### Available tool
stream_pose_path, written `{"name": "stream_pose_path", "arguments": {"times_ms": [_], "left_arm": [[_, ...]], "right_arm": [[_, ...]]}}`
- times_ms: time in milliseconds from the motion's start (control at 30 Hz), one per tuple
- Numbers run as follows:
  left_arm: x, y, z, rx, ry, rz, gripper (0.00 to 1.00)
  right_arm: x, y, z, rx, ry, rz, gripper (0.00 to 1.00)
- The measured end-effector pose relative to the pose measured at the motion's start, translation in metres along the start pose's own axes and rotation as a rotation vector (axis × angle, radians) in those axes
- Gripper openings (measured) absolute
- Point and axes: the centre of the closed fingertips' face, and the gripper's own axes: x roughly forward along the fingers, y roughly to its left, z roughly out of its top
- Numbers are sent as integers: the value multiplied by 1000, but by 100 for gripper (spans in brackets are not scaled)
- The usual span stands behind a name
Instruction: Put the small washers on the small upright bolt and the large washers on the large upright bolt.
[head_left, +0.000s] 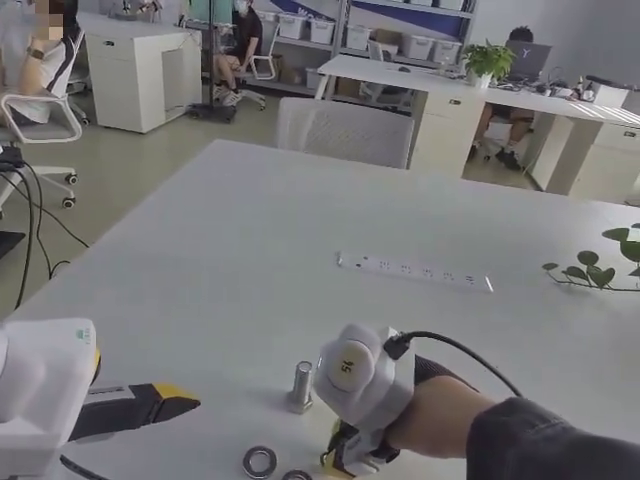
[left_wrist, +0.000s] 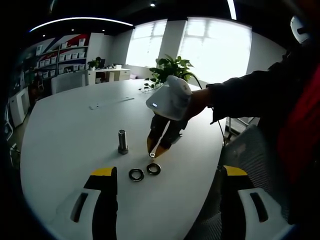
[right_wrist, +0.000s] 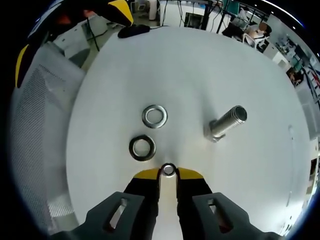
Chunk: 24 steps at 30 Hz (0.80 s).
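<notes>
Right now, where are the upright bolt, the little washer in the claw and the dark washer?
upright bolt (right_wrist: 227, 121), right gripper view, mid-shaft.
small washer (right_wrist: 169, 165), right gripper view, upper rim.
dark washer (right_wrist: 132, 148), right gripper view, left rim.

Cuts a large washer (head_left: 296, 476) at 6 o'clock of the head view, leaving its top arc. Hides the tips of the right gripper (head_left: 338, 458) beneath its own body at 5 o'clock. Shrinks the small washer (left_wrist: 152, 155) to a speck in the left gripper view.
</notes>
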Motion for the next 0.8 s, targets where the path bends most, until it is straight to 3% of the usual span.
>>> {"name": "stream_pose_path", "arguments": {"times_ms": [800], "left_arm": [[9, -5, 7, 23, 2, -29, 85]], "right_arm": [[-29, 9, -37, 52, 18, -23, 13]]}}
